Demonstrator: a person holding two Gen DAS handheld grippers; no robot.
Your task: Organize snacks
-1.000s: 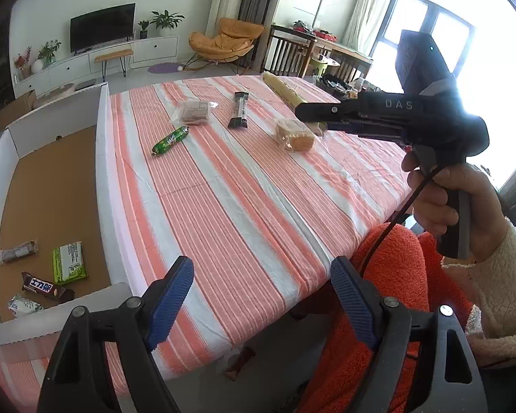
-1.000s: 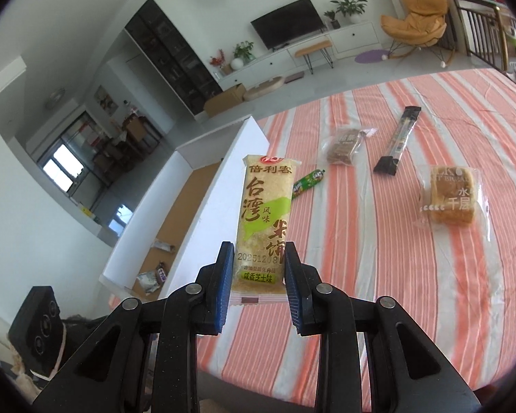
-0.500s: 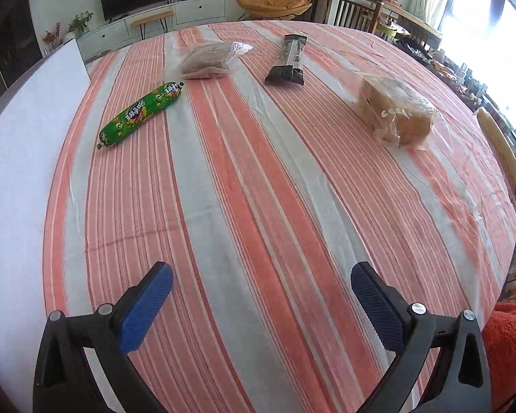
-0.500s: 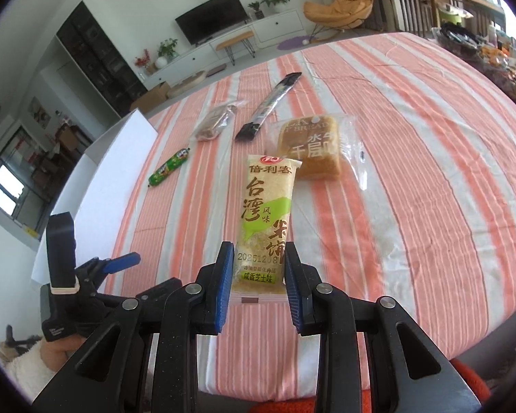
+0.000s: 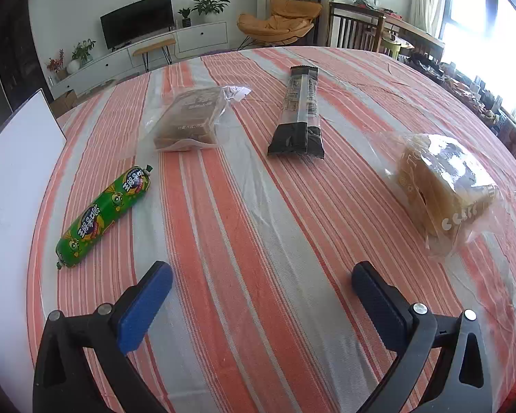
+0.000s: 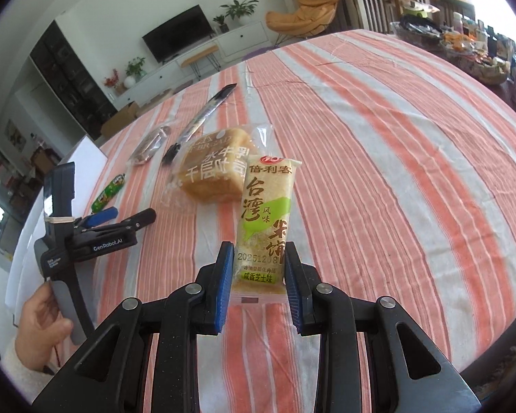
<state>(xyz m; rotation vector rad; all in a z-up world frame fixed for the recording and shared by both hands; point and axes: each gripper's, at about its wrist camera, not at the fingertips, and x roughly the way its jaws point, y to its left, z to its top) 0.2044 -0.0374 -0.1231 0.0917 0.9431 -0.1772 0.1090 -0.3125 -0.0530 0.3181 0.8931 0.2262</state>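
Covering nearly everything in both views is the tabletop [image 5: 258, 241], under an orange and white striped cloth. A white box wall [image 5: 13, 172] stands along its left edge in the left wrist view.

Next in size, the left claw [image 5: 261, 285] hangs over bare cloth with its blue pads [image 5: 144, 309] spread wide apart and nothing between them; the right wrist view shows a hand [image 6: 41, 323] gripping its handle. The right claw [image 6: 258, 289] is clamped on the lower end of a rice cracker pack [image 6: 265, 220], which stands upright above the cloth, its yellow and green wrapper facing the camera.

A bagged bread loaf [image 5: 443, 192] lies to the right, just behind the rice cracker in the right wrist view. A bag of dark brown bread [image 5: 189, 120] lies farther back, left of centre. A long black packet [image 5: 299, 113] lies between the two bags, pointing away. A green sausage [image 5: 103, 213] lies slantwise near the white wall, just ahead of the left pad.
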